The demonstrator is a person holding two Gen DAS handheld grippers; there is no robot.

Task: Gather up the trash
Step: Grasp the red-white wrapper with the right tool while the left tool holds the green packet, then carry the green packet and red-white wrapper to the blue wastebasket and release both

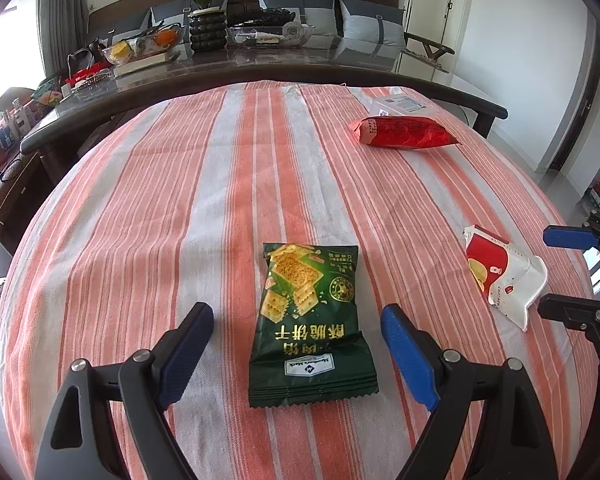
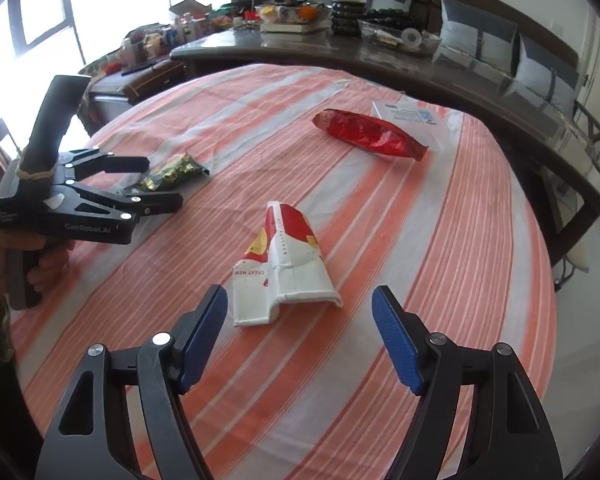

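A green cracker packet lies flat on the striped cloth between the blue pads of my left gripper, which stands open with both pads clear of it. A crumpled red and white wrapper lies just ahead of my right gripper, also open and holding nothing. Farther back on the cloth rests a red foil packet. In the right wrist view the left gripper hovers over the green packet, held by a hand. The right gripper shows at the left wrist view's right edge beside the wrapper.
A white flat box lies behind the red packet. The striped cloth covers a round table. Behind it runs a dark counter with a plant pot, bowls and clutter, then a sofa with grey cushions.
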